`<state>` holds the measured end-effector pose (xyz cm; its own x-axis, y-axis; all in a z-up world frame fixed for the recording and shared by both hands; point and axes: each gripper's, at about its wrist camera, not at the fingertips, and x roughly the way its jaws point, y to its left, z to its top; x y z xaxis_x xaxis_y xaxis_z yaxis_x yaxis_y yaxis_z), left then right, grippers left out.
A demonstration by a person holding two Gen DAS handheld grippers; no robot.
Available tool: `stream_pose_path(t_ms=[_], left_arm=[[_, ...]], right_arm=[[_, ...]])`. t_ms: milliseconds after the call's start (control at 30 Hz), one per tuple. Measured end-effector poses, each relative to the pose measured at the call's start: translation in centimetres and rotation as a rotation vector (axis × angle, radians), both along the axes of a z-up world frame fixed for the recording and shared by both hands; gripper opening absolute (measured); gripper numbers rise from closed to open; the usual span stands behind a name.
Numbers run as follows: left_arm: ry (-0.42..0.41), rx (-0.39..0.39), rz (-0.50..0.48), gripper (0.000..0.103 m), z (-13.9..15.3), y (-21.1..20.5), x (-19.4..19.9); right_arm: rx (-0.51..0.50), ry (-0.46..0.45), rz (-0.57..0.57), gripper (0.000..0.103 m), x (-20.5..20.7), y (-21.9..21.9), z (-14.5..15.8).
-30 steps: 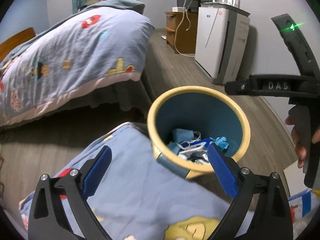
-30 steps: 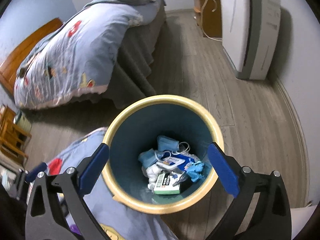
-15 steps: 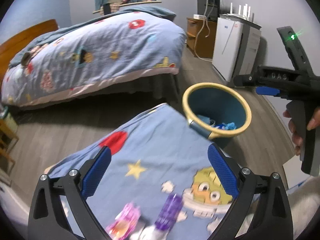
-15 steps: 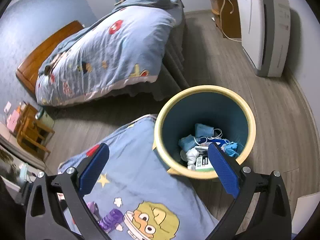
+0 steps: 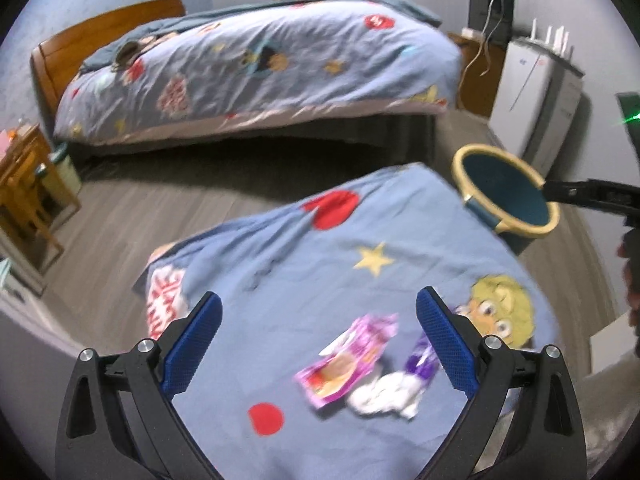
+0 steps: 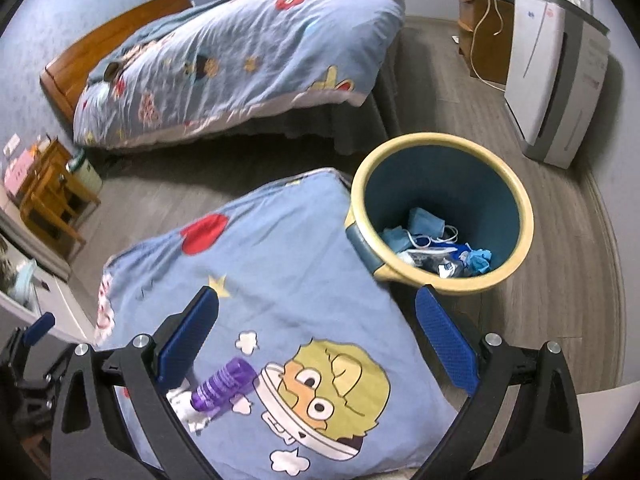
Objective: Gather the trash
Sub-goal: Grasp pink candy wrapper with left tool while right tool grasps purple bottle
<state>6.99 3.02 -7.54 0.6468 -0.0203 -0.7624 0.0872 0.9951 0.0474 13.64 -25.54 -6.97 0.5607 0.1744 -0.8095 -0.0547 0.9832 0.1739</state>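
A pink wrapper (image 5: 347, 360), a purple bottle (image 5: 420, 360) and crumpled white tissue (image 5: 380, 398) lie on the near blue cartoon-print bedspread (image 5: 320, 272). The bottle (image 6: 224, 384) and tissue (image 6: 182, 402) also show in the right wrist view. A yellow-rimmed blue trash bin (image 6: 440, 212) stands on the floor at the bed's corner, holding masks and wrappers; it also shows in the left wrist view (image 5: 504, 196). My left gripper (image 5: 318, 344) is open and empty above the wrapper. My right gripper (image 6: 318, 340) is open and empty above the bedspread beside the bin.
A second bed (image 5: 256, 64) with the same bedding stands across the wood floor (image 6: 560, 272). A white air purifier (image 6: 556, 80) and a wooden cabinet (image 6: 484, 36) line the right wall. A small wooden table (image 5: 24, 184) sits at the left.
Both grippers have pulled back and up from the bin toward the near bed. The wrapper, bottle and tissue have come into view under the left gripper.
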Motion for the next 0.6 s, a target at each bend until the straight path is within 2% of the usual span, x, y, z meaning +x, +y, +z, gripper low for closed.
stream_pose_path(t_ms=[167,333,500,600], left_arm=[[0.039,0.018,0.011,0.096,-1.4,1.4,0.3],[0.118,0.007,0.037,0.096,-3.7,2.6,0.9],[0.160,0.070,0.034,0.096,-5.4,3.1,1.0],[0.175,0.072,0.041,0.096,-5.9,3.7,1.1]], right_arm=[[-0.010,0.060,0.016,0.097,-0.7,2.2,-2.2],[-0.052,0.100,0.045,0.097,-1.4,5.0,-4.3],[-0.053,0.155,0.070,0.097,-1.4,7.2,-6.5],[-0.036,0.195,0.075,0.097,-1.1,8.1,-7.7]])
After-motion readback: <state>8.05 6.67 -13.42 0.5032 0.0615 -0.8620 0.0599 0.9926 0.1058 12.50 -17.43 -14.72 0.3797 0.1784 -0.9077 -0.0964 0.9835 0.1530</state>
